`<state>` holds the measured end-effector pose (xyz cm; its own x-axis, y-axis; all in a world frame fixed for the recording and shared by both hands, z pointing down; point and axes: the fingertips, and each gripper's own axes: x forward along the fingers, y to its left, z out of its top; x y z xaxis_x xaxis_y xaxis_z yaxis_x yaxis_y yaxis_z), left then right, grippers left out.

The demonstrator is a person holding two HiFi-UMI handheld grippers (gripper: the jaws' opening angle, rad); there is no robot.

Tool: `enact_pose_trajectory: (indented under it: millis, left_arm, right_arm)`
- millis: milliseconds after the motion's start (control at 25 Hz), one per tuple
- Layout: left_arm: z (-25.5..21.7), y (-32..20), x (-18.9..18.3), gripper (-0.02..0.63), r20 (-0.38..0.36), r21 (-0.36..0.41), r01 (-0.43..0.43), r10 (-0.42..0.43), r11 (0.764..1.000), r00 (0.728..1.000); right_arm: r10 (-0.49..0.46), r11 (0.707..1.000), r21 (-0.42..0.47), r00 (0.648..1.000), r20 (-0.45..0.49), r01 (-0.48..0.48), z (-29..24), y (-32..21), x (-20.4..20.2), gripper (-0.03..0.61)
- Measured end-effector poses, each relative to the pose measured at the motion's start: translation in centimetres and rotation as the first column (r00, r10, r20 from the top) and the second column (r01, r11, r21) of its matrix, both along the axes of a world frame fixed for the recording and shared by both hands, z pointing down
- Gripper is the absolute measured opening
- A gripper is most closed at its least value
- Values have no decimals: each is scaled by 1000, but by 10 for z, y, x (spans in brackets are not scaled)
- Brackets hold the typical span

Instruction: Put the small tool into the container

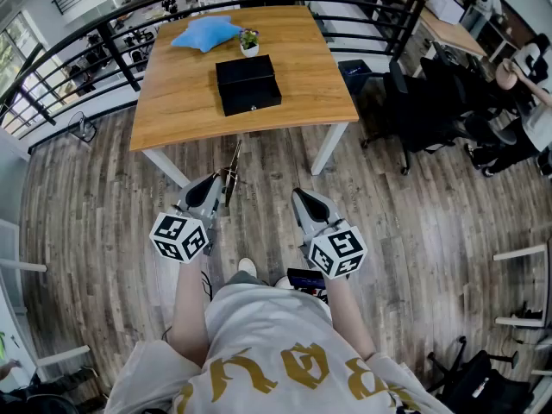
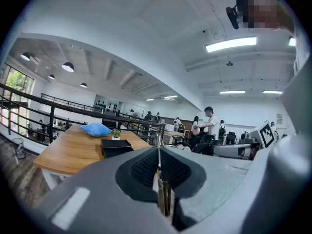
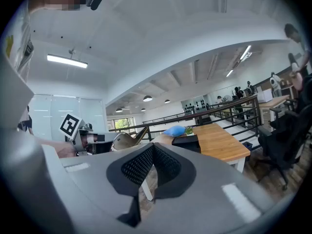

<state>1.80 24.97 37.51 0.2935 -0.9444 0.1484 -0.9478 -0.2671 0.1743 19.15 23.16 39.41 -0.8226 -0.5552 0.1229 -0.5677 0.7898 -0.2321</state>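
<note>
Wood table (image 1: 181,84) sits at top centre of the head view, with the black container (image 1: 248,84) on it, lid down, below a blue cushion (image 1: 207,33) and a small plant (image 1: 249,41). I see the left gripper (image 1: 210,188) clamped on the small tool (image 1: 232,172) — thin, over the floor, below the table in frame. Right gripper (image 1: 304,198) — jaws together, nothing between.

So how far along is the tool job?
Done: left gripper is shut on the small tool. In hand: it's held over the floor, short of the table. Left: the black container looks closed; open it, drop the tool in. The right gripper is shut, empty.
</note>
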Motion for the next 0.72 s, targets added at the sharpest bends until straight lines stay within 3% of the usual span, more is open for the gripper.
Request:
enact_pose_trajectory:
  millis: [400,720]
  left_arm:
    - [0,15,0,9,-40,9,-4,4,1000,999]
    - [5,9,9,9,-21,-13,-32,32,999,999]
  right_arm:
    - [52,997,56,999,-11,-51,-13,8,14,23]
    - [90,994,61,996,9,-90,-13,-3,23,23]
